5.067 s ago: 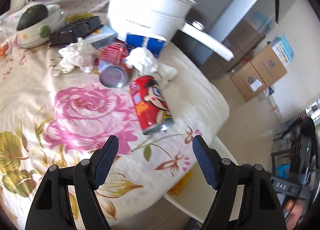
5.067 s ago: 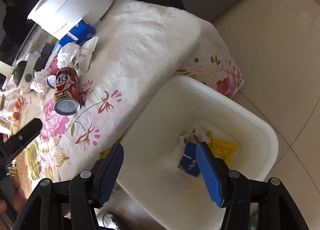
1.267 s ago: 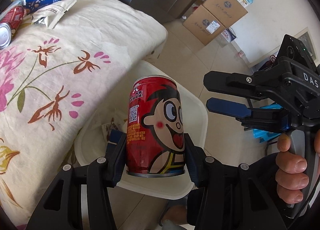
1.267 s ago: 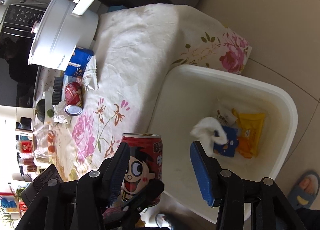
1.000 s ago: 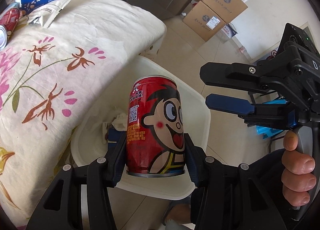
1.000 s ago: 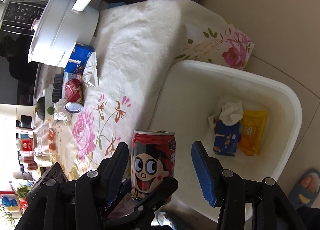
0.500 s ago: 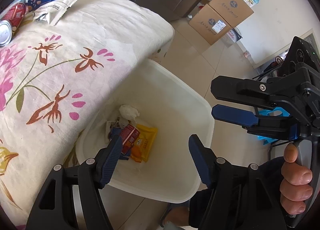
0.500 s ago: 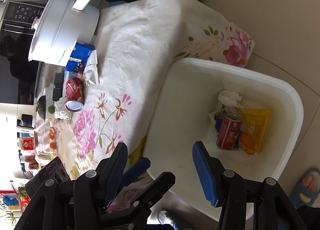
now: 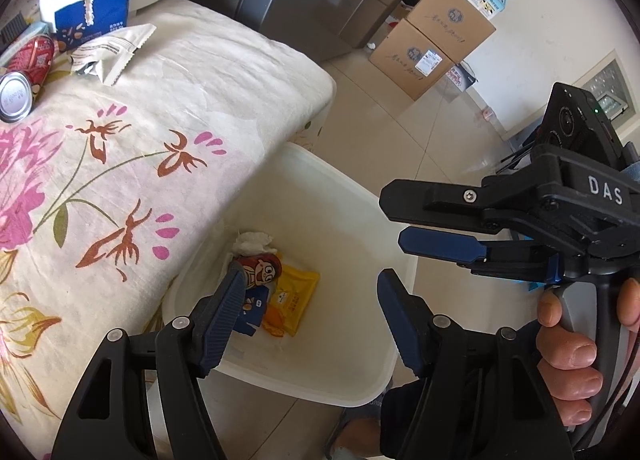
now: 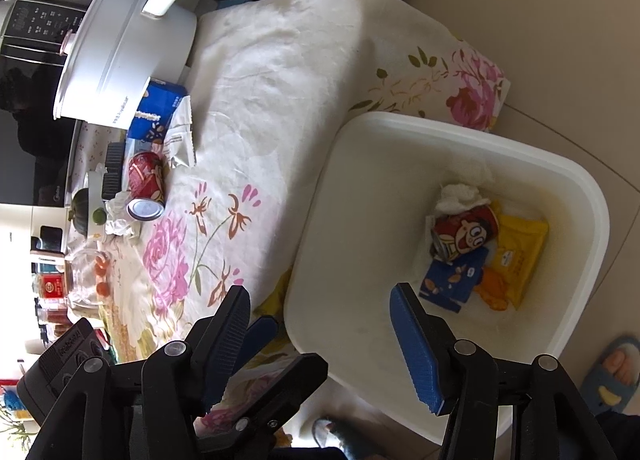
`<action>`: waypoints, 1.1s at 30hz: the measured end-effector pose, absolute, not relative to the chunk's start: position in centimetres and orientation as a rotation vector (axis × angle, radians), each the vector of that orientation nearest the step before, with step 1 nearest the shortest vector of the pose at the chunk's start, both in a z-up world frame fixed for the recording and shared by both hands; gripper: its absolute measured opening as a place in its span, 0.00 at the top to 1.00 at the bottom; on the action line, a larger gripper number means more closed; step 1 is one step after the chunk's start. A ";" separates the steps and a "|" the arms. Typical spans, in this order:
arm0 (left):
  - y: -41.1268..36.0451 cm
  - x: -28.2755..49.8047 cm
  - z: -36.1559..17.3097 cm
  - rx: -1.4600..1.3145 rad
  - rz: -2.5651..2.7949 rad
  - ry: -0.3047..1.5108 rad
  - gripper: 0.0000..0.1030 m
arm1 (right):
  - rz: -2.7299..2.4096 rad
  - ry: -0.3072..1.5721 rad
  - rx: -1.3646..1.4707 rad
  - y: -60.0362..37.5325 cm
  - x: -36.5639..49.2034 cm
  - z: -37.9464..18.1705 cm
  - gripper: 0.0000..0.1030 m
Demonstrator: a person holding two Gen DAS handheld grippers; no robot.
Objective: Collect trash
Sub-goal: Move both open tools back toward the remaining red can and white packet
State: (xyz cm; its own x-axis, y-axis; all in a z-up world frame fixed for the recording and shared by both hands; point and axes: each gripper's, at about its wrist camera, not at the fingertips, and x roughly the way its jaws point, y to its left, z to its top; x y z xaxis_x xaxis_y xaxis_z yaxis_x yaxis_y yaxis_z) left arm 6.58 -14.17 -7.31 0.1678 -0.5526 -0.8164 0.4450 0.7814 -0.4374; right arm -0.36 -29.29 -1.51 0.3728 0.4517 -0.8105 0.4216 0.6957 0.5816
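Now the left gripper [image 9: 310, 310] is hanging released and empty over the white bin [image 10: 588, 196], its jaws having just been opening; the cartoon can [image 10: 464, 234] is lying inside on the wrappers. Beside it, the right gripper [image 10: 320, 340], jaws also just opening, is holding nothing. Next, 1 red can [image 10: 146, 184] is waiting on the table [image 10: 280, 60]: approaching it across its side should grip best.

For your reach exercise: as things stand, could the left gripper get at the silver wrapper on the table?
Probably yes. The left gripper is open and empty above the bin, and the wrapper lies on top of the cloth with bare cloth on the way to it; the can lies off to one side.
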 end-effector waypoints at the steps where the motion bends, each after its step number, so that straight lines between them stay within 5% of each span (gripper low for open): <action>1: -13.9 6.6 -7.0 -0.111 -0.709 1.200 0.31 | 0.022 1.233 0.857 -29.3 -0.4 -1.5 0.38; 20: -1.7 11.0 0.1 -0.211 -0.319 0.957 0.31 | 0.076 1.237 0.822 -26.2 0.9 -1.0 0.38; 33: 6.3 13.9 -0.3 -0.444 -0.186 1.032 0.31 | 0.153 1.267 0.758 -20.5 4.5 -1.7 0.37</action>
